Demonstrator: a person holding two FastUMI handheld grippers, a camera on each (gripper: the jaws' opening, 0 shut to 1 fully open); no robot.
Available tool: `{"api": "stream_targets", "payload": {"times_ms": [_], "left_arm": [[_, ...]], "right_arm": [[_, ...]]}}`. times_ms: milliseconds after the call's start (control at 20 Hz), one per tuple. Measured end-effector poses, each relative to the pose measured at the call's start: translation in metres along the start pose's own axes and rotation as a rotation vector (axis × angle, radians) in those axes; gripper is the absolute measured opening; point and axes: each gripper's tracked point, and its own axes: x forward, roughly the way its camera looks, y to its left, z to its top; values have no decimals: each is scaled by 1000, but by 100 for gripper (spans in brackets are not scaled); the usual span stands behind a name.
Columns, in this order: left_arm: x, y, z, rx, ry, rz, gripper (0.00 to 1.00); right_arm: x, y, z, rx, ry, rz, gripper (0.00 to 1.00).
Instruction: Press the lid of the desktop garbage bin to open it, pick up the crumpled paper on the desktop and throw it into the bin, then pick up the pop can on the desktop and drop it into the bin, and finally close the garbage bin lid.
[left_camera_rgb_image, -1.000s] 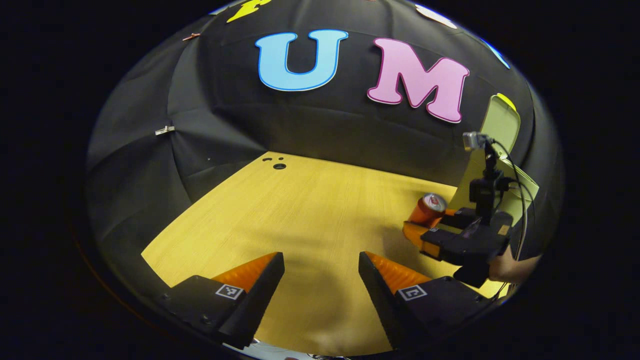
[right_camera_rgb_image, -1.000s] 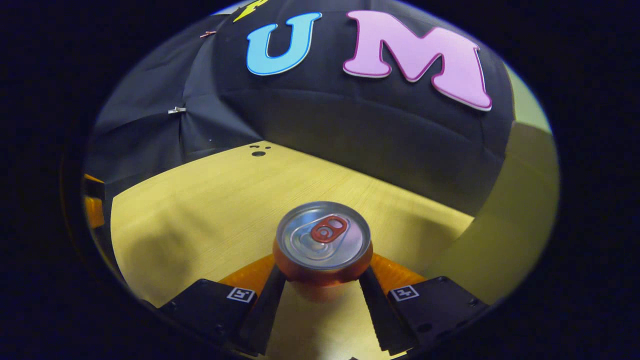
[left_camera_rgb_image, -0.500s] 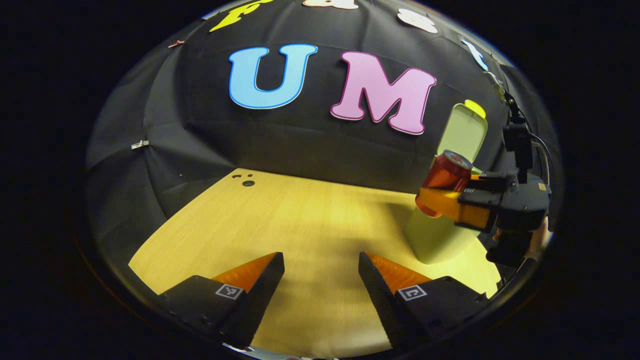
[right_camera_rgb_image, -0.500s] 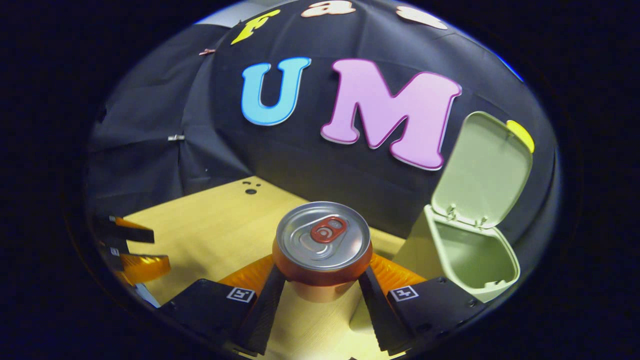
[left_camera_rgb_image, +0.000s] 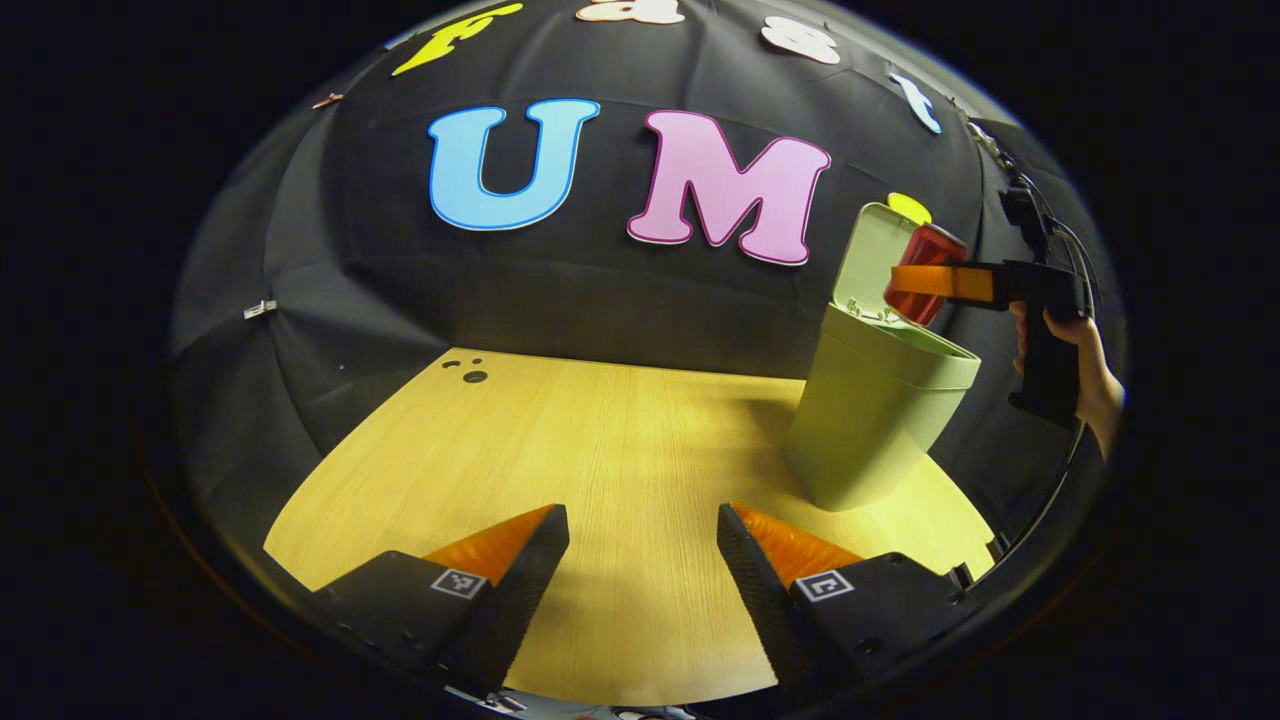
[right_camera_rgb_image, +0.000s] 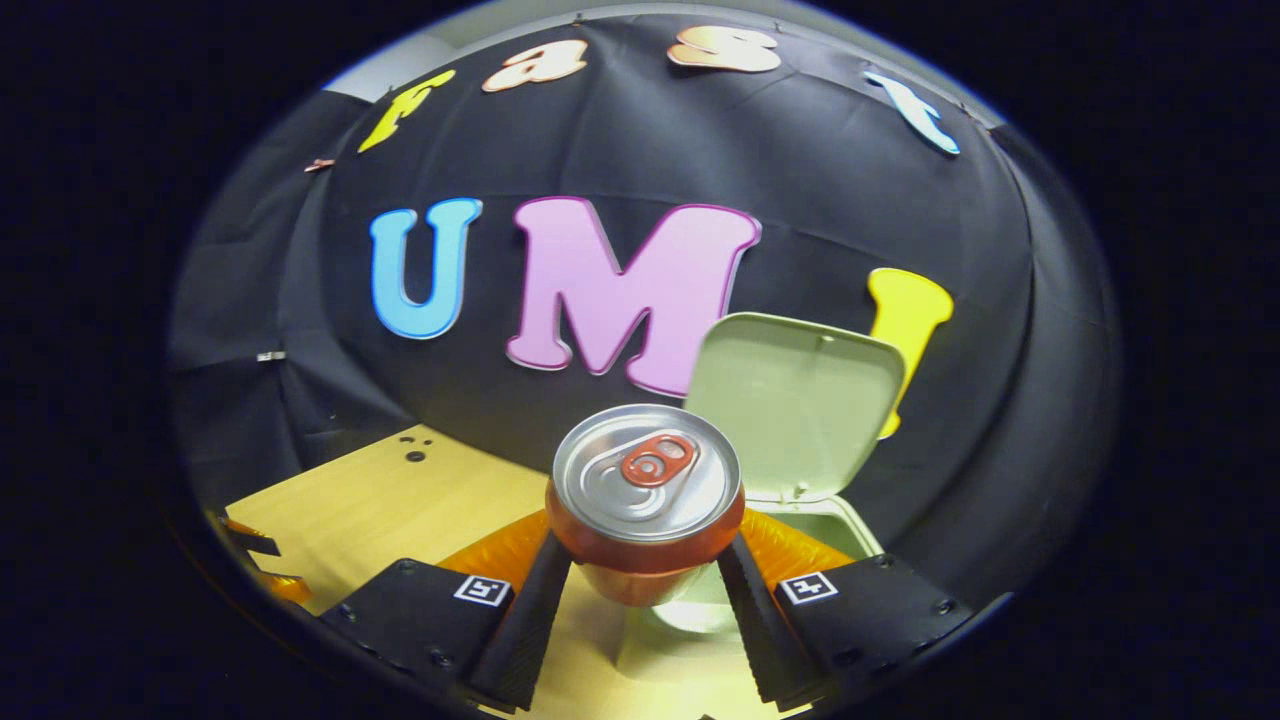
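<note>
One wooden desktop (left_camera_rgb_image: 620, 450), black cloth wall (left_camera_rgb_image: 600, 290), open bin (left_camera_rgb_image: 870, 420)

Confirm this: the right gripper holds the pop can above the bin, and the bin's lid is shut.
One thing is wrong: the lid is open, standing upright behind the bin's mouth, as the right gripper view shows. The rest holds: the right gripper is clamped on the pop can, raised over the bin.
</note>
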Motion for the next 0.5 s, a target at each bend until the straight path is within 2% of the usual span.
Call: {"api": "stream_targets", "payload": {"times_ms": [200, 500], "left_arm": [[-3, 12, 0, 3, 2, 18, 96], [-8, 26, -11, 5, 25, 39, 96]], "right_arm": [[9, -48, 1, -2, 2, -95, 82], [24, -86, -18, 4, 55, -159, 82]]}}
